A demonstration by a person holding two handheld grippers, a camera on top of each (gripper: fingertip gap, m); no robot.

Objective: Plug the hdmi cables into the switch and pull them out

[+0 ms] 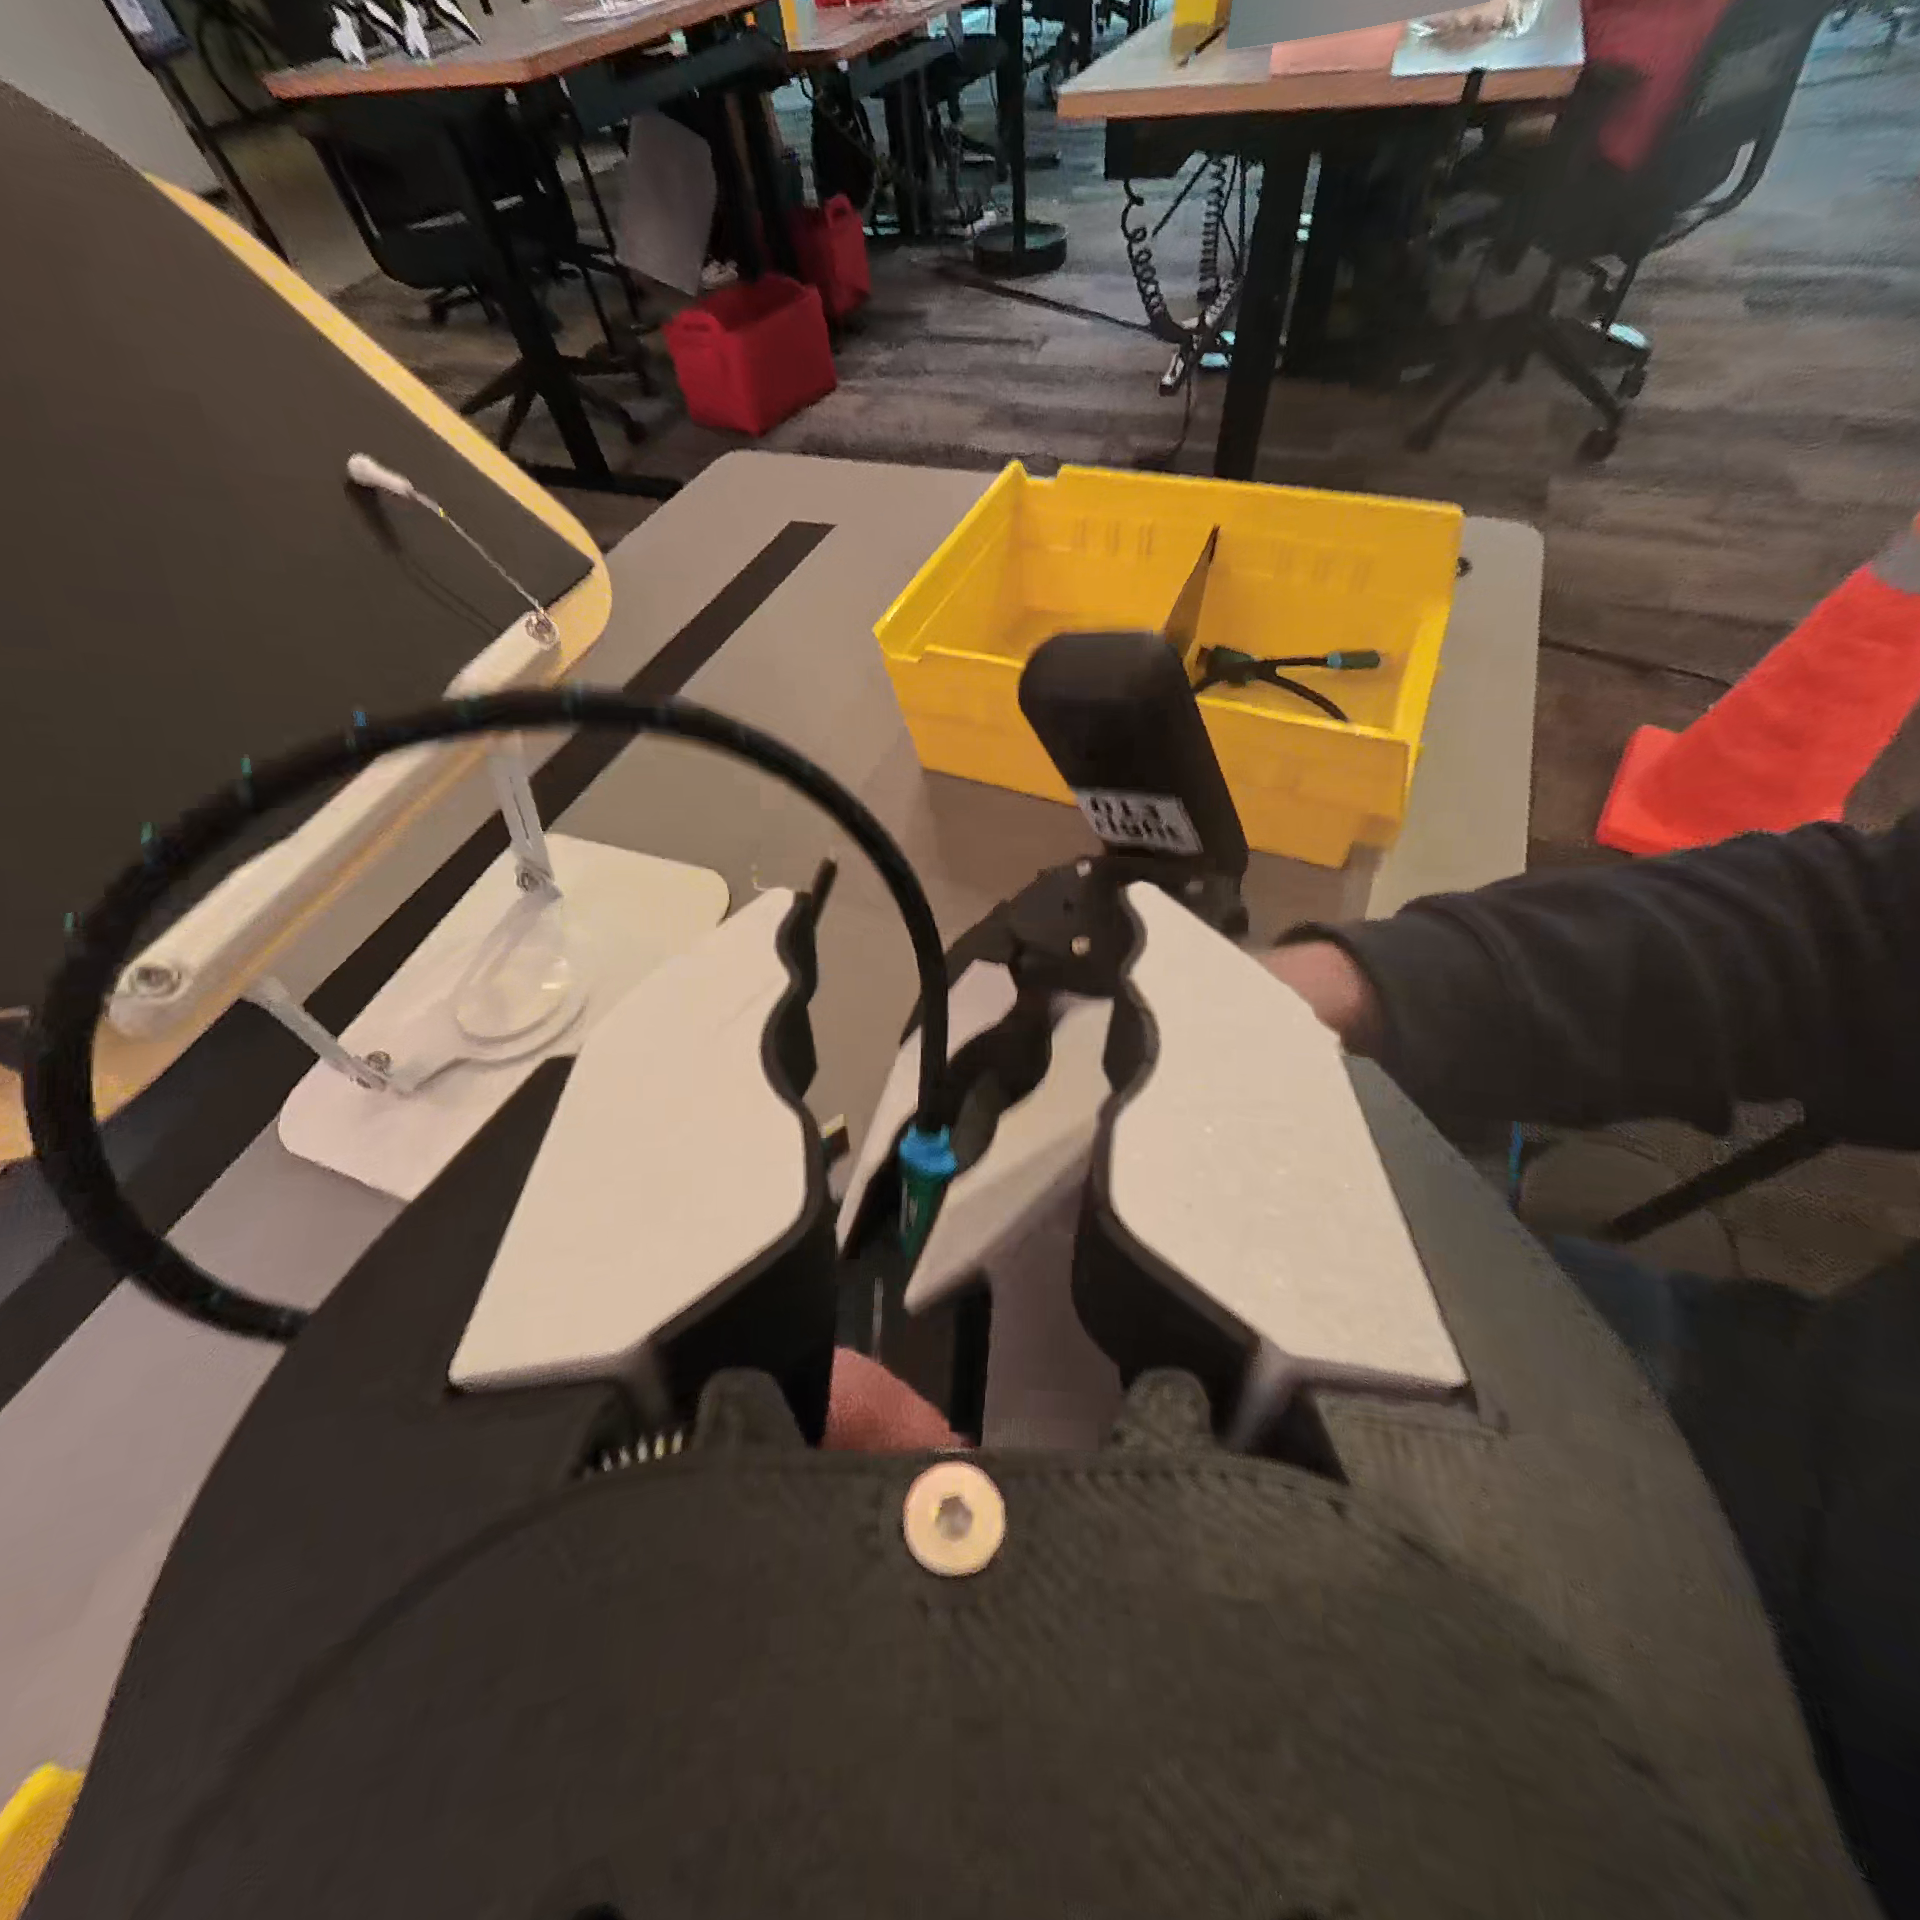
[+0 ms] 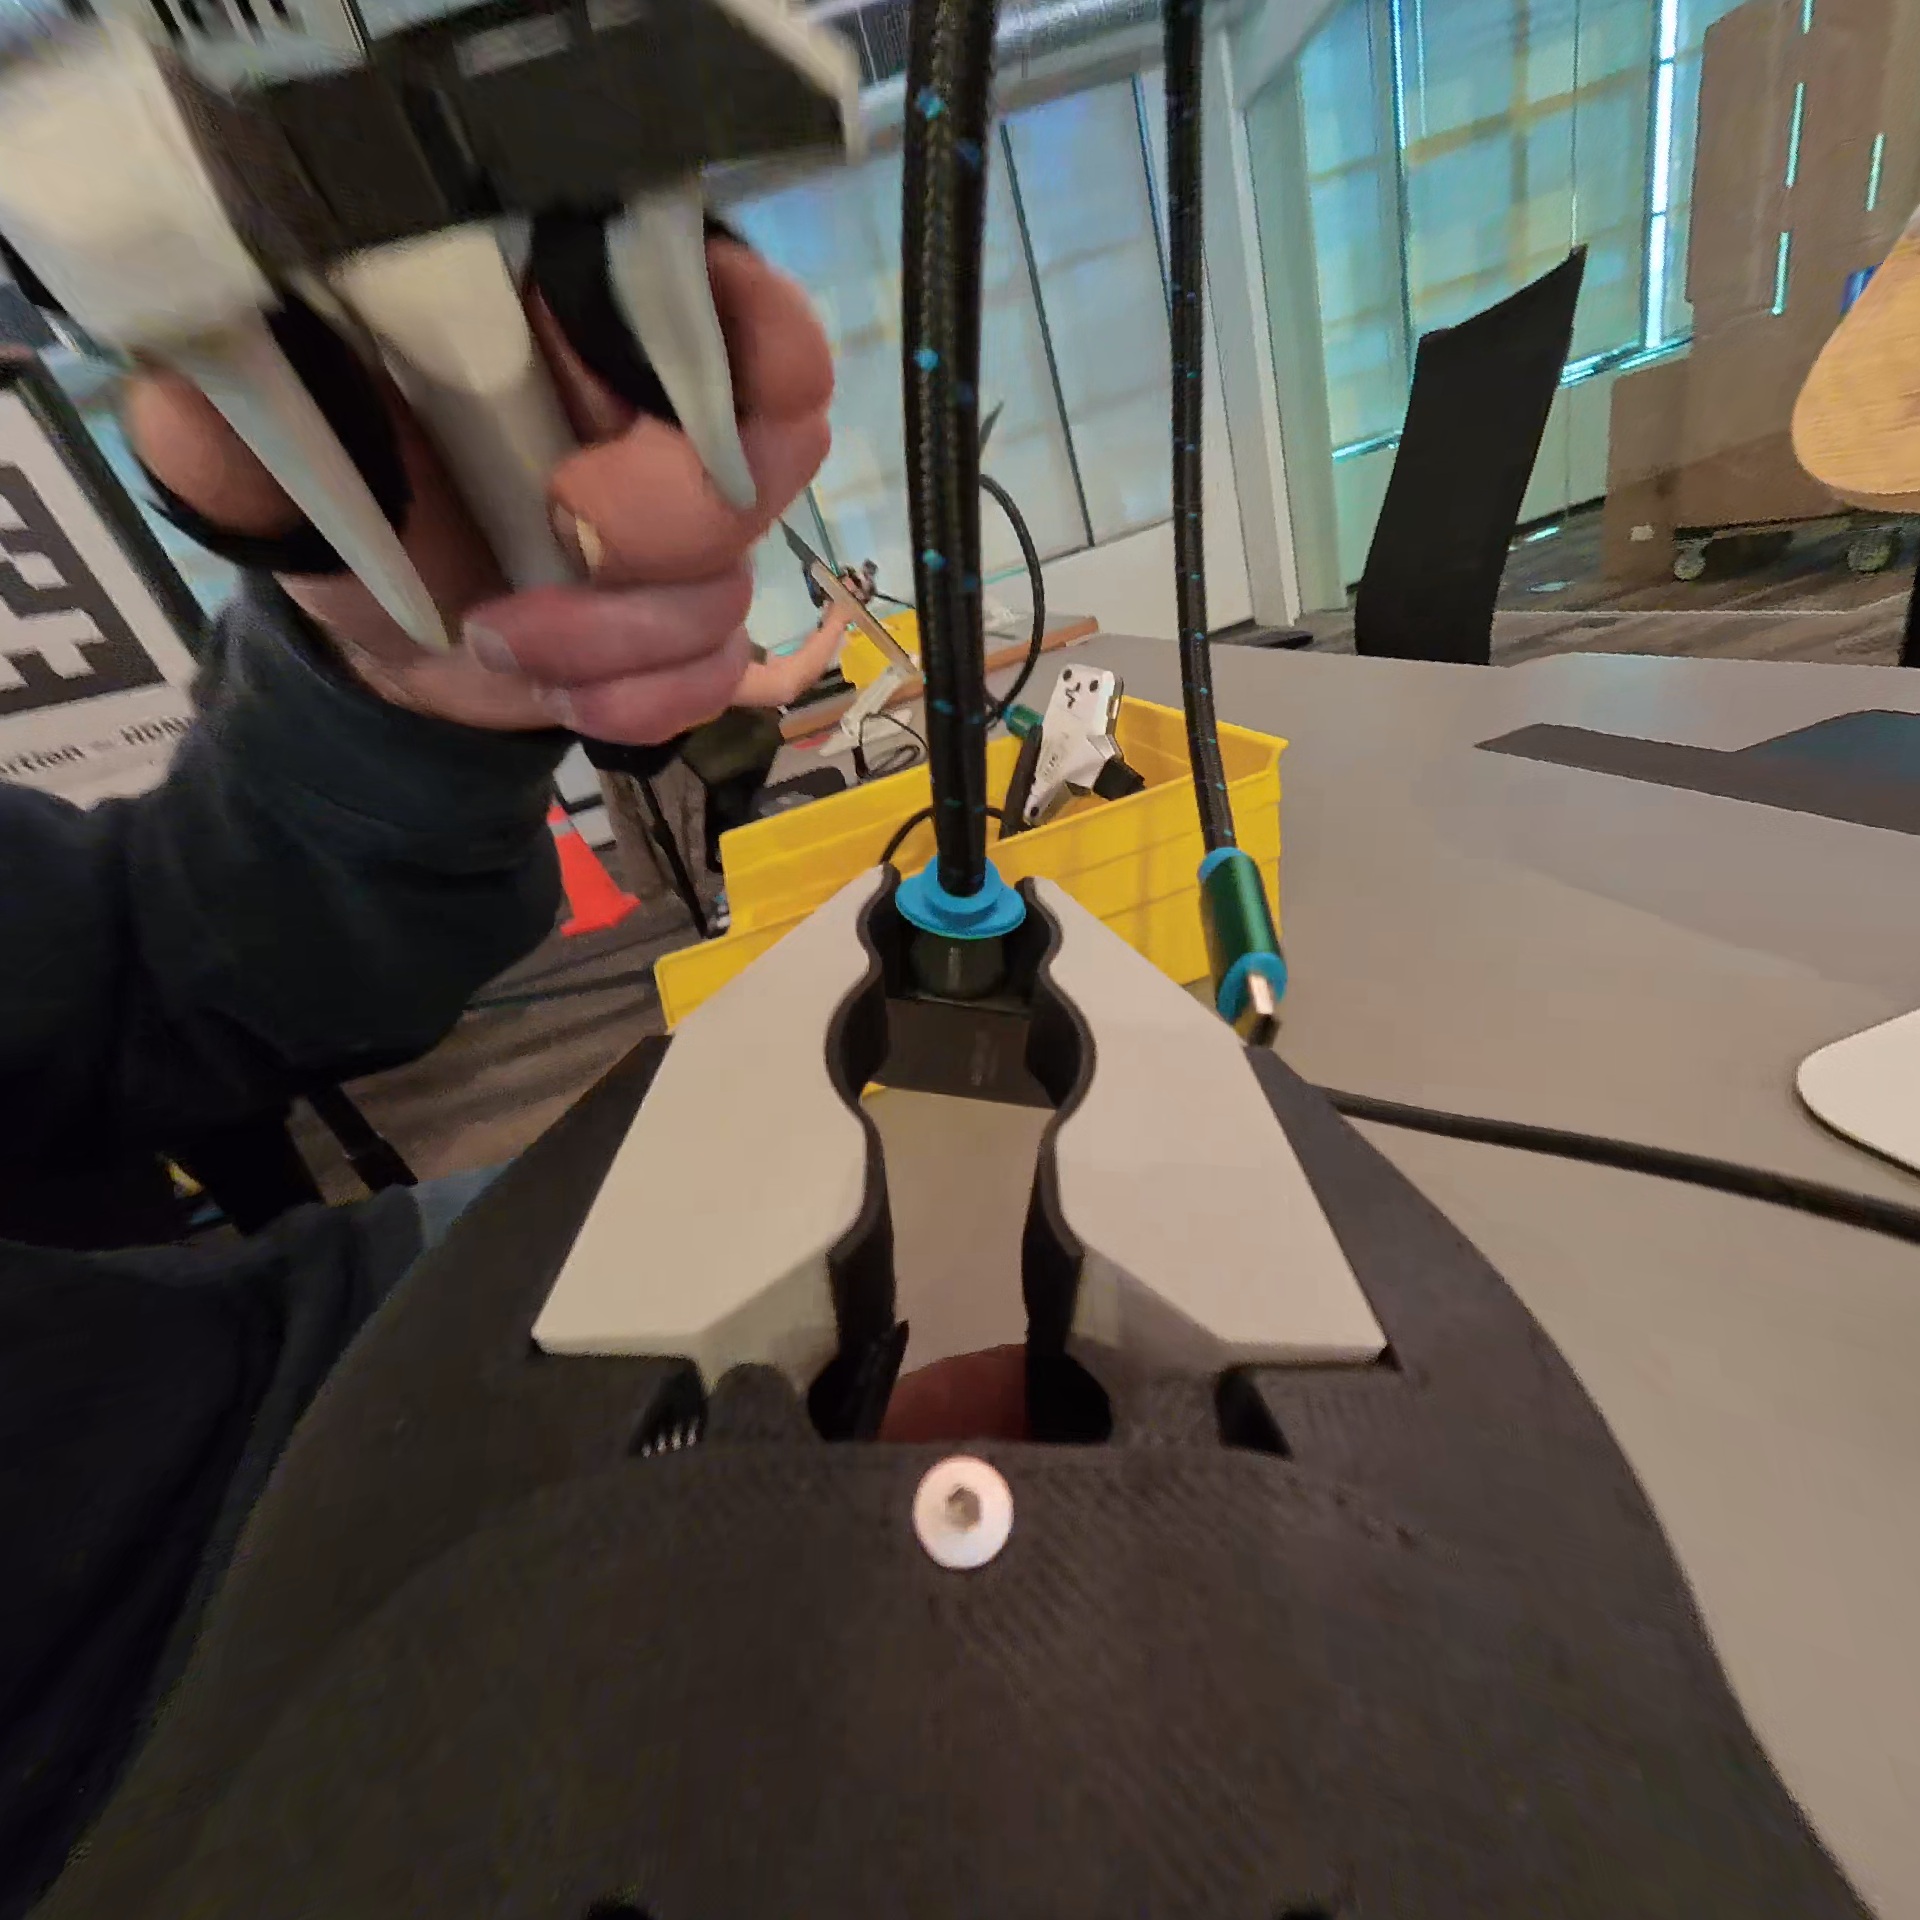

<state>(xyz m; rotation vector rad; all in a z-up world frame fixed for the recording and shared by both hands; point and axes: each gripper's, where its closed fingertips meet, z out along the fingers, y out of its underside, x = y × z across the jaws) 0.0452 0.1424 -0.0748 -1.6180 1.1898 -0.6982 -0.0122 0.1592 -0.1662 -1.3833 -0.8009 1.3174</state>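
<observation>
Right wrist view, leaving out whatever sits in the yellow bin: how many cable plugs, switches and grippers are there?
Plugs: 2
Switch: 1
Grippers: 2
Total: 5

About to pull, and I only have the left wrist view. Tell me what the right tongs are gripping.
Observer: The right tongs are shut on a small black switch, with a blue-collared plug seated in it.
Operator: Report any loose connector.
Observer: A green connector hangs unplugged, to the right of those tongs.
Operator: Check the bin.
Observer: A white device leans inside the yellow bin.
</observation>
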